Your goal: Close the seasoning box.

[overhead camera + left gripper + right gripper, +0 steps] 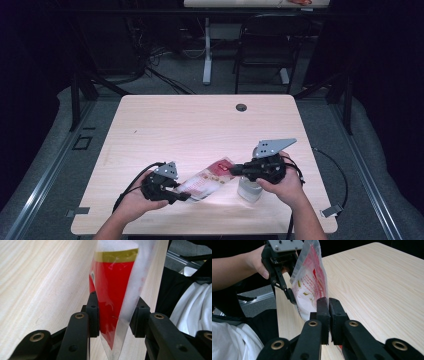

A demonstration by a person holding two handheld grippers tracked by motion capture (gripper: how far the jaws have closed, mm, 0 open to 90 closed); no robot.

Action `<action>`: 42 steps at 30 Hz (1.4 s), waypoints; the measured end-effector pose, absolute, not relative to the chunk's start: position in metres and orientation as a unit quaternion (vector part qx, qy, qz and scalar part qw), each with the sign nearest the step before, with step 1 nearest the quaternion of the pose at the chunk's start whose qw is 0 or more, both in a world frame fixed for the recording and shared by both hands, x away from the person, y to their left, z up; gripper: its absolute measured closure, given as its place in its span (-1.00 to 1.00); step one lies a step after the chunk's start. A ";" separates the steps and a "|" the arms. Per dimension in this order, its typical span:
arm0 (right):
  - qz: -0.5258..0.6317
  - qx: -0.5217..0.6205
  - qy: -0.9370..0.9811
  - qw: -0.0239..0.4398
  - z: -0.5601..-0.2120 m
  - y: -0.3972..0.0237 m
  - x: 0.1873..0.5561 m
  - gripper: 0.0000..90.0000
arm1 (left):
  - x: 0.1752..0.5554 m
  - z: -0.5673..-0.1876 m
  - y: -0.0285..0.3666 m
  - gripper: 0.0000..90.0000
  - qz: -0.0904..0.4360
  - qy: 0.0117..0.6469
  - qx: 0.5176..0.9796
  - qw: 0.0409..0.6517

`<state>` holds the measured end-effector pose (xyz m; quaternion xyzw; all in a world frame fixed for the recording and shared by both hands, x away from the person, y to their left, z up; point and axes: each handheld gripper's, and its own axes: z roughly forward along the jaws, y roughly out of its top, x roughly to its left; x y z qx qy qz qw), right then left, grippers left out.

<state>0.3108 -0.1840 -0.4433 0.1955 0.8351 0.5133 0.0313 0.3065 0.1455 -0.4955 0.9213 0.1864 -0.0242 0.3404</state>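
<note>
red-and-clear plastic pouch [207, 179] hangs above the wooden table [200, 125] between both tools, left gripper [172, 196] pinching its near end, right gripper [328, 302] pressed together on its other edge, a white container [248, 190] beneath that hand, black chair [267, 45] beyond.

I am working in what looks like a lab or recording studio. My pale wooden worktop [200, 125] stands on grey carpet inside a dark, curtained space. Beyond its far edge sit a black chair [265, 45], tangled cables [150, 55] and another desk's white leg [207, 50].
</note>
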 end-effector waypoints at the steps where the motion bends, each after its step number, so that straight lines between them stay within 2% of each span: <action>1: 0.513 0.198 0.834 0.032 -0.444 -0.185 0.311 0.95 | 0.307 -0.494 0.145 0.48 -0.023 0.186 0.922 0.338; 17: 0.513 0.210 0.831 0.039 -0.446 -0.196 0.309 0.93 | 0.312 -0.467 0.145 0.49 -0.015 0.175 0.931 0.321; 42: 0.512 0.227 0.828 0.032 -0.454 -0.204 0.313 0.89 | 0.317 -0.444 0.147 0.51 -0.007 0.176 0.927 0.332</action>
